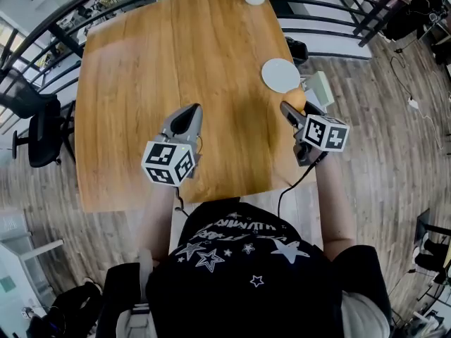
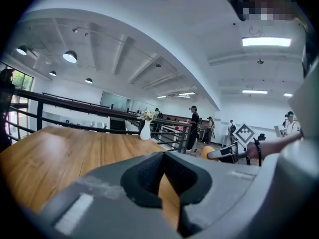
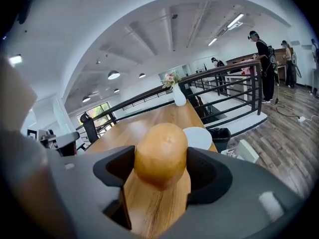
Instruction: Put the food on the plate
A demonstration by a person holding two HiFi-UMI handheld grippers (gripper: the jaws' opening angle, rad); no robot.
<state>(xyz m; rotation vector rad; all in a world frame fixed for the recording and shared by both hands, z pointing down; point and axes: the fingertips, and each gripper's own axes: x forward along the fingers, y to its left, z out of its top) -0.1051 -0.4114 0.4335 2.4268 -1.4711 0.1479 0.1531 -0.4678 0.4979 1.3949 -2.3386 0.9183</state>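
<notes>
In the head view, the right gripper [image 1: 294, 108] points toward the far right corner of the wooden table [image 1: 155, 62], with a golden-brown potato [image 1: 297, 99] at its tips. The white plate [image 1: 280, 74] lies just ahead of those tips, slightly to their left, near the table's right edge. The left gripper [image 1: 187, 113] hangs over the table well to the left of the other tool, and nothing lies near its tips.

In the left gripper view, the jaws of the left gripper [image 2: 163, 158] are pressed together at the tips with nothing between them. Only bare table [image 2: 75, 148] lies ahead, with a white vase [image 2: 145, 132] at the far end.

In the right gripper view, the right gripper [image 3: 160, 176] pinches the potato [image 3: 160, 156], its jaws standing wide with a pad against each flank. The plate [image 3: 199, 137] is just beyond the potato and a little to its right.

The step in hand looks like carrying the potato to the plate. To do it well, I would bring the tips over the plate's middle and lower them until the potato nearly rests on it, and only then spread the jaws. It is round, so dropping it from a height near that edge risks it rolling off.
</notes>
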